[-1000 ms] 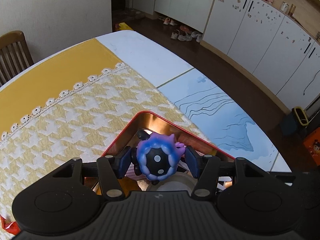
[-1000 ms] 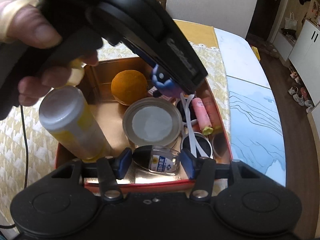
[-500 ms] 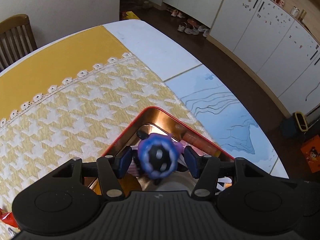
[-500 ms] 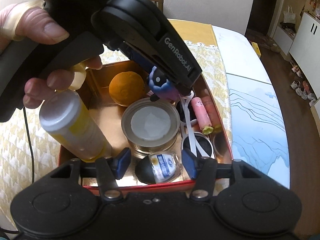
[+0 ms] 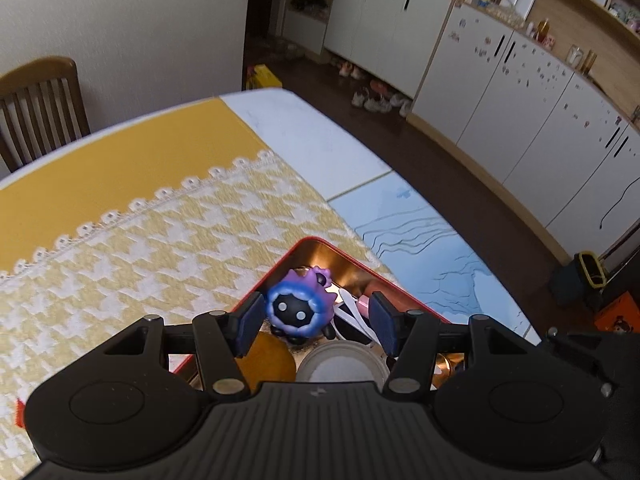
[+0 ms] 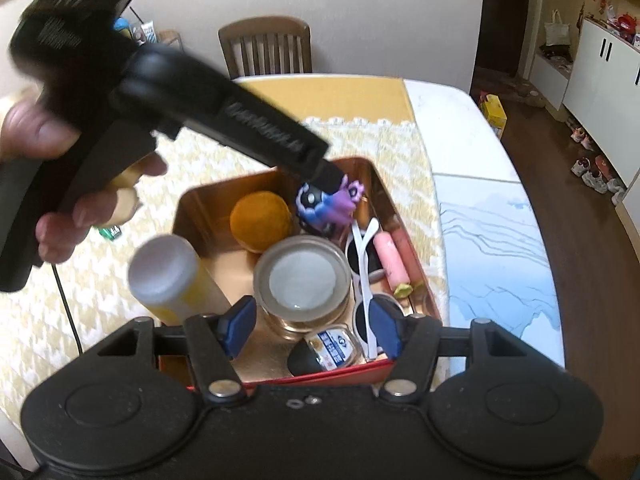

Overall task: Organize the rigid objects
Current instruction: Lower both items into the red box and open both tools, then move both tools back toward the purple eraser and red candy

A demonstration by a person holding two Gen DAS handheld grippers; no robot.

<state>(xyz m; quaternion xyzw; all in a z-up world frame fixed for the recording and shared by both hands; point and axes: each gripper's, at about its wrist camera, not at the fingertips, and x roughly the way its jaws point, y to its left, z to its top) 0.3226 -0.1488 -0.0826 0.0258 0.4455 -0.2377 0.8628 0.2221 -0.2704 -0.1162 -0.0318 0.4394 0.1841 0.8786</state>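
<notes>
The red tin (image 6: 344,374) with golden inside holds the things. A purple-blue toy figure (image 6: 326,206) lies near its far edge, beside an orange ball (image 6: 260,220). A round jar (image 6: 302,280) stands in the middle. White sunglasses (image 6: 366,280) and a pink tube (image 6: 390,262) lie along the right wall. A small dark bottle (image 6: 322,354) lies at the near edge.

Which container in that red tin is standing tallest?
The yellow bottle with the white cap, at the tin's left edge. It rises above the rim, unlike the round jar and the small bottle lying flat.
</notes>
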